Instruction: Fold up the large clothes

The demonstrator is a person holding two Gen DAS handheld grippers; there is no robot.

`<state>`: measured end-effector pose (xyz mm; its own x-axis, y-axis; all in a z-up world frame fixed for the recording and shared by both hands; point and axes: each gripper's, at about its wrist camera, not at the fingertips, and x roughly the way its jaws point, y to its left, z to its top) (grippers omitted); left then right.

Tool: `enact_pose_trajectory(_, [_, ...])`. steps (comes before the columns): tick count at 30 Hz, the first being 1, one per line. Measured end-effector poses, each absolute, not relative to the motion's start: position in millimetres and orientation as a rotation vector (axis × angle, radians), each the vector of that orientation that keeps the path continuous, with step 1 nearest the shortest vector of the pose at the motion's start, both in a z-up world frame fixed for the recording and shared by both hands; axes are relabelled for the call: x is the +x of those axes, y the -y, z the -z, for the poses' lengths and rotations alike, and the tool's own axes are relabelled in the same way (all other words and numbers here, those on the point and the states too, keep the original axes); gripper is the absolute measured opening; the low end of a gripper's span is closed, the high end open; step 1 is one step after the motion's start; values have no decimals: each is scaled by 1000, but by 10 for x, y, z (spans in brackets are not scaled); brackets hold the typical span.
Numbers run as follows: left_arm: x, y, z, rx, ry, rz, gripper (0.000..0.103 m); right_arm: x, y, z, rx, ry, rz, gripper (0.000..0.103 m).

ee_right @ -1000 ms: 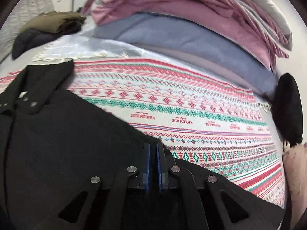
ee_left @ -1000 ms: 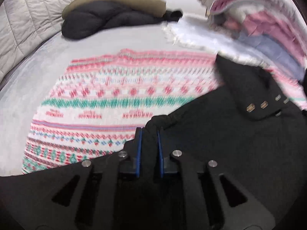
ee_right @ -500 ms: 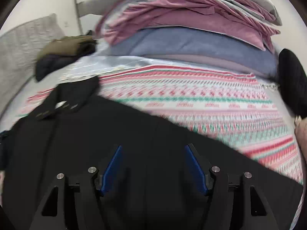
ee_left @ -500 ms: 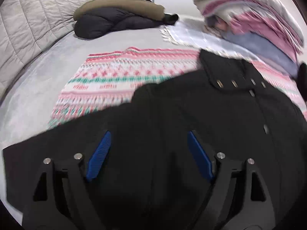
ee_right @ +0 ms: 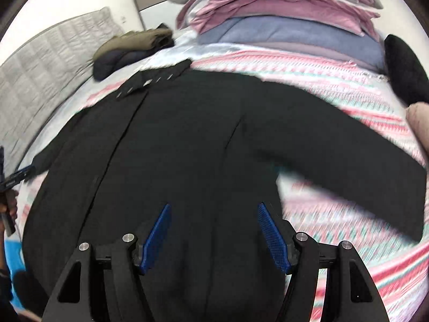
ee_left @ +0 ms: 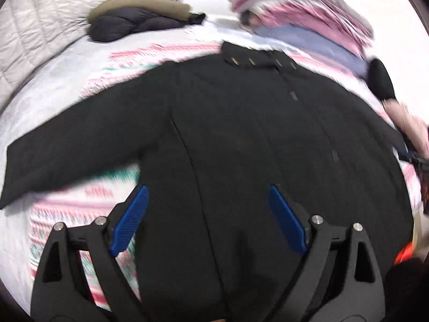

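A large black coat (ee_left: 254, 134) lies spread flat, front up, on a pink, green and white patterned blanket (ee_left: 67, 228) on the bed. Its collar (ee_left: 254, 56) points away from me. One sleeve (ee_left: 67, 147) stretches out to the left, and the other sleeve (ee_right: 348, 161) reaches right in the right wrist view. My left gripper (ee_left: 207, 187) hovers over the coat's lower left side, its jaws opening with nothing pinched between them. My right gripper (ee_right: 214, 205) hangs open above the lower part of the coat (ee_right: 187, 147), apart from the cloth.
A dark and olive jacket heap (ee_left: 139, 18) lies at the far side of the bed beside a quilted headboard (ee_left: 26, 40). Stacked pink and blue bedding (ee_right: 281, 13) rises behind the blanket. A black cushion (ee_right: 405, 69) sits at the right edge.
Both grippers were shut on the coat's cloth near the shoulders. They have let go, opened wide and pulled back toward the hem, so the whole coat with both sleeves now shows.
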<state>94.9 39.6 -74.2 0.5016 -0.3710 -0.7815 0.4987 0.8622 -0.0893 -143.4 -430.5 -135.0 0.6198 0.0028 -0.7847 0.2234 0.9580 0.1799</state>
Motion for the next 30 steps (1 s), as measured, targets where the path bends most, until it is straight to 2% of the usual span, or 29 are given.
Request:
enact_pose_trajectory(3, [754, -405, 1049, 217, -968, 548, 91, -1648, 4230, 1715, 318, -950, 132, 69])
enact_pose_trajectory(5, [643, -448, 1232, 231, -1004, 543, 91, -1887, 4190, 1875, 322, -903, 130, 69])
enact_pose_trajectory(9, [414, -546, 1194, 253, -949, 526, 94, -2375, 4103, 1923, 267, -787, 108, 70])
enact_pose_trajectory(13, [373, -636, 1108, 169, -957, 461, 94, -2523, 4056, 1837, 233, -813, 89, 76])
enact_pose_trajectory(22, [464, -377, 408, -77, -854, 485, 95, -2608, 5006, 1482, 663, -667, 277, 84])
enact_pose_trajectory(26, [575, -39, 255, -113, -826, 520, 96, -2574, 5630, 1698, 919, -592, 399, 84])
enact_pose_trajectory(30, [747, 301, 285, -124, -877, 554, 96, -2436, 6086, 1986, 1113, -536, 470, 84])
